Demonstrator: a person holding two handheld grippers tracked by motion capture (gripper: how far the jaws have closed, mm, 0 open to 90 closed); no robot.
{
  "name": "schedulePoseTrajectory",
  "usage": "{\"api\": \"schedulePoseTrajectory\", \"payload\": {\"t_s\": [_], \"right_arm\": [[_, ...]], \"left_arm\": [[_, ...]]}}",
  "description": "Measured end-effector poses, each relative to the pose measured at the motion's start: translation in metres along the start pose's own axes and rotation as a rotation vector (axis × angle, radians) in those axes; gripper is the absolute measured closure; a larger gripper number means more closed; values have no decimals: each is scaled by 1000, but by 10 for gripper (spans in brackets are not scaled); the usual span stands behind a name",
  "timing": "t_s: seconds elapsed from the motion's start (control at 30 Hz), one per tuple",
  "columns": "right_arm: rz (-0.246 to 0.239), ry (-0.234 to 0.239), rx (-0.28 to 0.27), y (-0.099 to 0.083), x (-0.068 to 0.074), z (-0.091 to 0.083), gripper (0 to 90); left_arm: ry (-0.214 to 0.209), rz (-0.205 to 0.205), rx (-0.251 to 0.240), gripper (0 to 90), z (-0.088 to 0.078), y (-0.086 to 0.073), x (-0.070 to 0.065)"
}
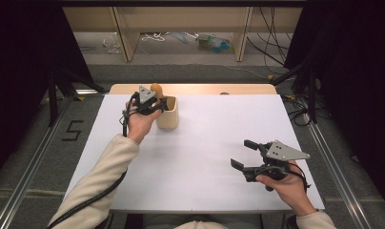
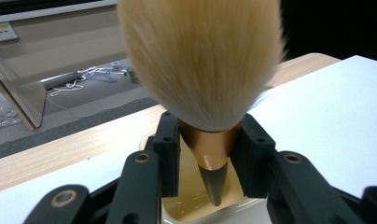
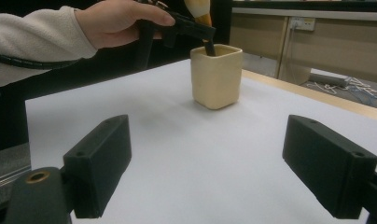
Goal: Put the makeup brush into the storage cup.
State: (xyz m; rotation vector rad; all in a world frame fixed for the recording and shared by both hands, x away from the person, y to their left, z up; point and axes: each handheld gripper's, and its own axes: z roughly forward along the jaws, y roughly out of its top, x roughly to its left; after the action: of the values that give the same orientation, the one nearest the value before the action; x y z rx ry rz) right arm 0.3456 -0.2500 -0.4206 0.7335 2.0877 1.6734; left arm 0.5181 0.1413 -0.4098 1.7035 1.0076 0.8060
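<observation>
Two grippers: the left gripper (image 2: pixel 209 154) clamps a brush (image 2: pixel 200 65) above the cup (image 3: pixel 216 76), the right gripper (image 3: pixel 219 168) stands wide open.

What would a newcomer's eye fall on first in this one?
The fluffy brush, clamped by its gold collar in the left gripper, handle down in the cream cup at the table's far left. Then the right gripper, open over the bare white table.
</observation>
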Motion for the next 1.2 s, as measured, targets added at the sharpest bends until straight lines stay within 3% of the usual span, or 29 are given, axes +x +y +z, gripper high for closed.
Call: {"api": "schedulePoseTrajectory", "payload": {"t_s": [0.13,0.17,0.23,0.37,0.43,0.5,0.53,0.57,0.6,0.63,0.67,0.7,0.73,0.93,1.0,1.13,1.2], "right_arm": [[26,7,4,0,2,0,164],[2,1,-9,0,0,1,164],[1,1,-5,0,0,0,164],[23,4,9,0,2,0,164],[2,0,-9,0,0,1,164],[24,9,10,0,2,0,163],[27,9,6,0,2,0,162],[-3,-2,19,0,0,-1,162],[-3,0,19,0,0,-1,162],[-1,1,19,0,0,-1,163],[4,4,22,0,0,-1,163],[25,10,36,0,2,-2,163],[26,14,15,0,2,0,163],[24,11,35,1,2,-2,162],[3,11,-2,0,0,0,162],[3,12,-1,0,0,1,162],[25,17,13,0,2,0,162]], "left_arm": [[-1,-2,2,652,0,0,1],[-1,-2,3,652,0,0,1],[-3,-8,2,652,1,-1,1],[-4,-15,2,650,1,-1,2],[-8,-26,-2,649,1,-1,2],[-11,-51,-11,627,2,-1,2],[18,-71,-14,504,2,0,2],[38,-92,-9,324,2,1,2],[41,-111,1,192,2,3,2],[50,-119,2,106,1,4,2],[59,-100,2,104,-1,5,2],[52,-81,-5,158,-1,5,2],[52,-80,1,166,-2,5,2],[78,-87,2,153,-3,3,6],[85,-95,1,155,-4,3,8],[90,-91,-5,150,-6,4,10],[91,-91,-11,142,-7,5,10]]}}
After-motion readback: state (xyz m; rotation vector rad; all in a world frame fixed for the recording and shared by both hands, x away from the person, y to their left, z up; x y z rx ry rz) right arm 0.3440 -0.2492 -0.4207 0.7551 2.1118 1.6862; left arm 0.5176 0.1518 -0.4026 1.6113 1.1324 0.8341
